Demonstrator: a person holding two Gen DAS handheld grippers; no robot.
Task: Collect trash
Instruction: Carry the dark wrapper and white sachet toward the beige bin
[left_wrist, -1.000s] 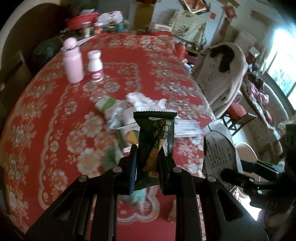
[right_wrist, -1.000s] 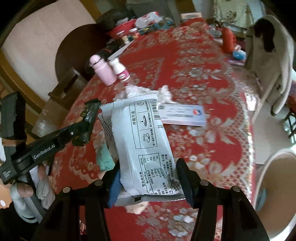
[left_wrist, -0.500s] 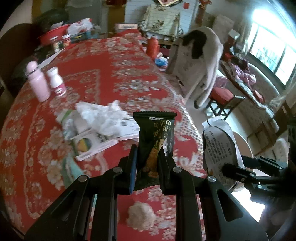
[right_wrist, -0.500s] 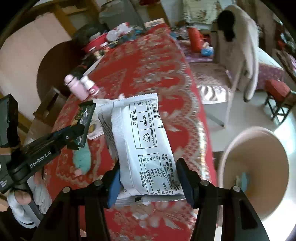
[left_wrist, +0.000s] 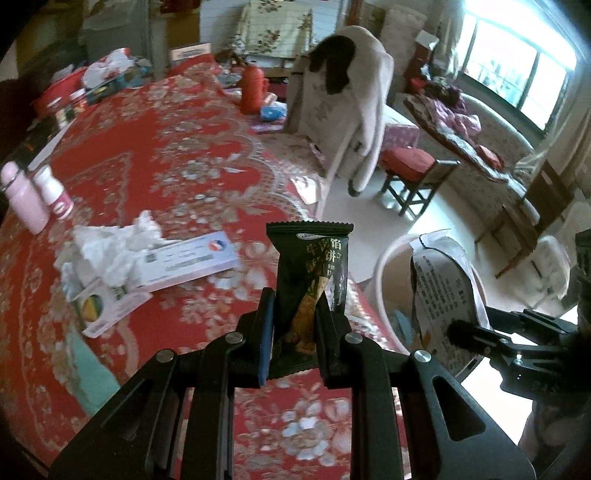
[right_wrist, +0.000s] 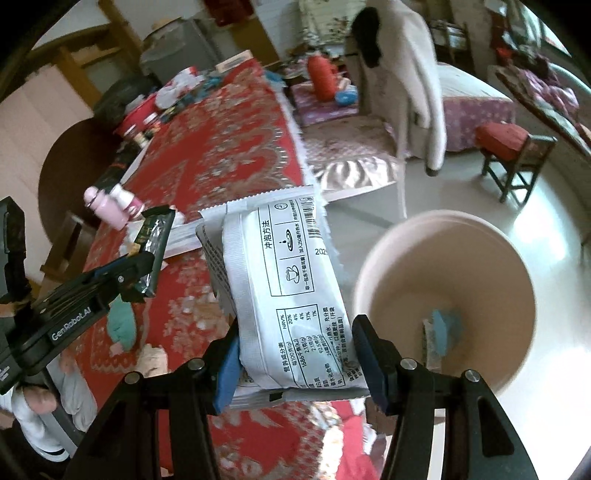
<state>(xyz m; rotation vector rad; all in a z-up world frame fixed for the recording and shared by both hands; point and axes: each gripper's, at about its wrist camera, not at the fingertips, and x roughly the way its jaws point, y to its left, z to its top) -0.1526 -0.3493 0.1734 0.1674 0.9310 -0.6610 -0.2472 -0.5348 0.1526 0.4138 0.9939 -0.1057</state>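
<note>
My left gripper (left_wrist: 293, 317) is shut on a dark green snack wrapper (left_wrist: 312, 269), held upright over the table's right edge; it also shows in the right wrist view (right_wrist: 153, 251). My right gripper (right_wrist: 295, 350) is shut on a white printed packet (right_wrist: 284, 280), held beside the pink bin (right_wrist: 480, 240) on the floor; the packet also shows in the left wrist view (left_wrist: 441, 291), over the bin's rim (left_wrist: 388, 258). Blue trash (right_wrist: 443, 328) lies inside the bin. On the red tablecloth (left_wrist: 166, 147) lie crumpled tissue (left_wrist: 114, 240), a flat white box (left_wrist: 188, 262) and a small carton (left_wrist: 99, 306).
A pink bottle (left_wrist: 22, 199) and a white bottle (left_wrist: 53, 192) stand at the table's left. A chair draped with a pale coat (left_wrist: 354, 96) stands past the table; a red-cushioned stool (left_wrist: 413, 173) is further right. Teal cloth (left_wrist: 88, 373) lies near the front edge.
Both grippers have swung right, away from the table's middle toward the bin. The bin now fills more of the right wrist view. Both still hold their wrappers.
</note>
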